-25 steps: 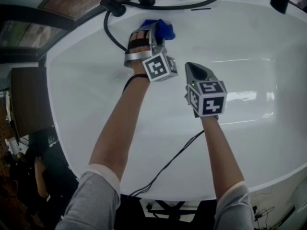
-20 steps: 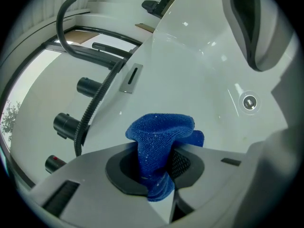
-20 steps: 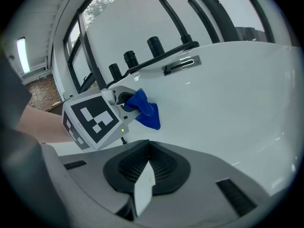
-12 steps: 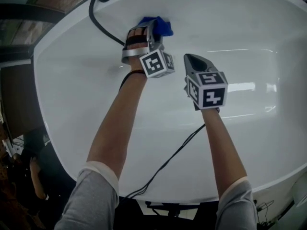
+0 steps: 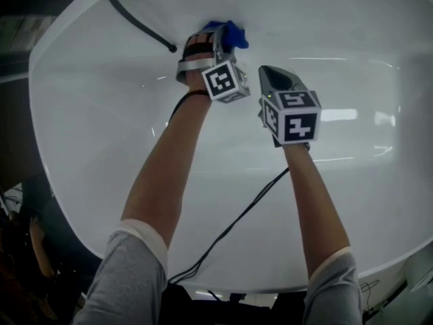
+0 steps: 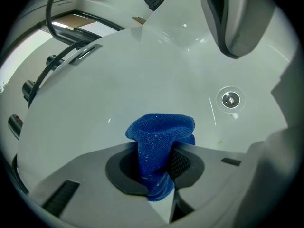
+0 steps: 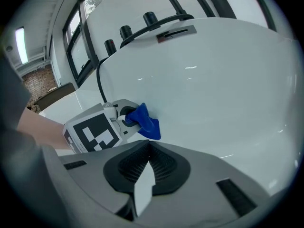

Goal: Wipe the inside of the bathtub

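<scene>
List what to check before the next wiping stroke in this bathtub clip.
1. Cloth clamped in left hand-held gripper: ok.
2. Cloth pressed against bathtub wall: cannot tell.
3. Right hand-held gripper shut, empty, apart from the cloth: ok.
4. Black cable well away from the cloth: ok.
5. Drain uncovered: ok.

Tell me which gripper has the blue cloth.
The left gripper: its jaws are shut on the cloth. The right gripper has its jaws together with nothing between them.
</scene>
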The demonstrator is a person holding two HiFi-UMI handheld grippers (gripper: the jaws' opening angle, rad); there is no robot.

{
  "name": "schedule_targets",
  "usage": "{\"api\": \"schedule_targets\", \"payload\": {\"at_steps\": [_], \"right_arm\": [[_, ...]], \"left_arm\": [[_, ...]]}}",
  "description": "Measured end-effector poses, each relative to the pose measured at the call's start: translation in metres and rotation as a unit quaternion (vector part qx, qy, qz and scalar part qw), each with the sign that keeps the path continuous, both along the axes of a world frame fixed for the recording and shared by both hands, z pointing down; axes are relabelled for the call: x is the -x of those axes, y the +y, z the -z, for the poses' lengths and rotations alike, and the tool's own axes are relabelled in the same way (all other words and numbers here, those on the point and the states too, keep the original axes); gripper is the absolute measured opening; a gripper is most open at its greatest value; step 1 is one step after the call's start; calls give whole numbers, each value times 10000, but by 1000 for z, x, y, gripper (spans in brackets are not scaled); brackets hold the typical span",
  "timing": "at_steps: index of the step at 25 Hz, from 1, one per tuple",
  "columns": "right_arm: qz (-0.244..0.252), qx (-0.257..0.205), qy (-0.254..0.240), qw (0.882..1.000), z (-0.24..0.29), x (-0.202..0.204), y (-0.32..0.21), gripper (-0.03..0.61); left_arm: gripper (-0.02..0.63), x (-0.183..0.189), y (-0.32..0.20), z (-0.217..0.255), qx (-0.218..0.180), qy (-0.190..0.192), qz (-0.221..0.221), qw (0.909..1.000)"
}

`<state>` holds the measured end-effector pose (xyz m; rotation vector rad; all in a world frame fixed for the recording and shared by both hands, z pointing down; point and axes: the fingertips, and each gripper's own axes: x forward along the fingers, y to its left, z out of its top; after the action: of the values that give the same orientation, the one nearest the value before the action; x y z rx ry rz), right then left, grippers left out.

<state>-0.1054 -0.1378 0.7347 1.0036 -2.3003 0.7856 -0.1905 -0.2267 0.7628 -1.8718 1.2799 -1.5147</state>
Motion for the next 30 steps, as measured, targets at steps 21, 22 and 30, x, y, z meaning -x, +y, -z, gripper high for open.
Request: {"api": "schedule_targets", "payload": {"at_steps": [21, 22, 30], "right_arm": [[-117, 336, 294, 9989, -72, -20, -1, 5], [-117, 347, 304, 9989, -74, -22, -1, 6], [-175, 426, 385, 9982, -85, -36, 4, 6]], "left_arm": [[83, 18, 44, -159, 2003, 145, 419, 9787], [83, 19, 45, -165, 2085, 138, 447, 9769], [77, 25, 73, -192, 2486, 371, 489, 9667]]}}
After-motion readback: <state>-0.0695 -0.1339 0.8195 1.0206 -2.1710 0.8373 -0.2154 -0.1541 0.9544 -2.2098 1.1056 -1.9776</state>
